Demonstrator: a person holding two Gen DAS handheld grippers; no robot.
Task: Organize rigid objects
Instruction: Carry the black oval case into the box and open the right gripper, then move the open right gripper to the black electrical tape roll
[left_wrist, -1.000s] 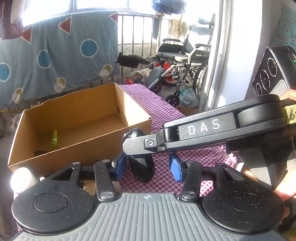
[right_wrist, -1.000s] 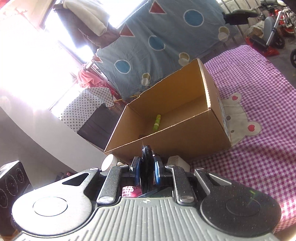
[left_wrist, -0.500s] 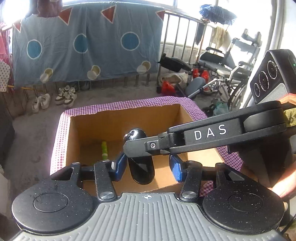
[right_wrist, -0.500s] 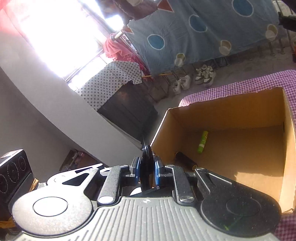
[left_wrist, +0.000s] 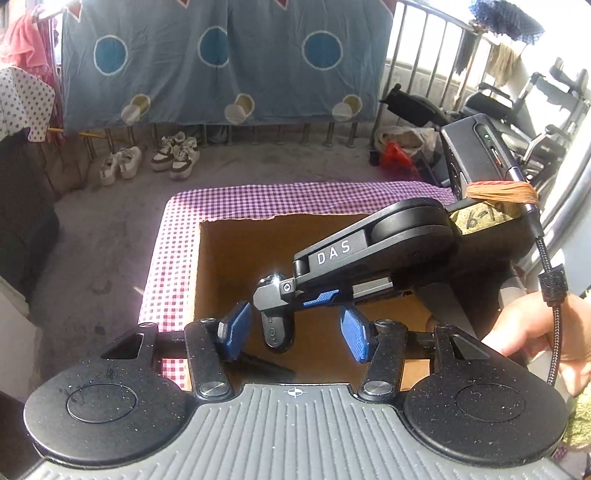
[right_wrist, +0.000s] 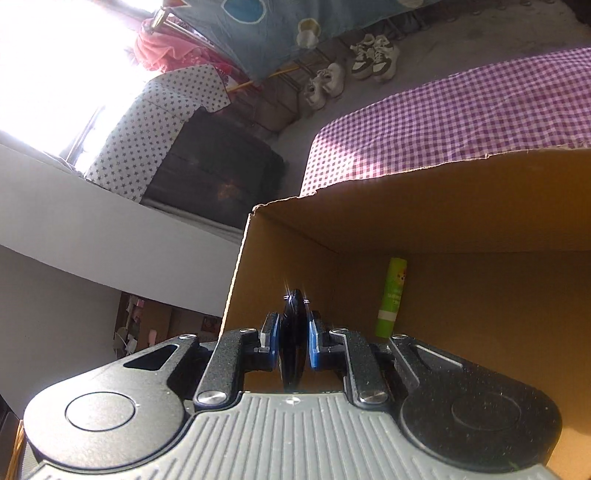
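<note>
My right gripper (right_wrist: 291, 341) is shut on a flat black key fob (right_wrist: 292, 347) and holds it inside the open cardboard box (right_wrist: 461, 206). In the left wrist view the same right gripper (left_wrist: 280, 295) reaches in from the right over the box (left_wrist: 236, 251), with the black fob (left_wrist: 275, 328) hanging from its tip. My left gripper (left_wrist: 293, 332) is open and empty, its blue pads (left_wrist: 236, 328) spread on either side of the fob above the box's near edge. A green glue stick (right_wrist: 391, 299) stands against the box's far wall.
The box sits on a purple checked tablecloth (left_wrist: 295, 199). A dark stick-like object (left_wrist: 262, 365) lies on the box floor. Beyond the table are shoes (left_wrist: 177, 155) on the floor, a blue sheet on a railing, and wheelchairs at the right.
Both grippers have moved forward and down over the box. The right gripper now holds the fob lower, inside the box. The left gripper stays open.
</note>
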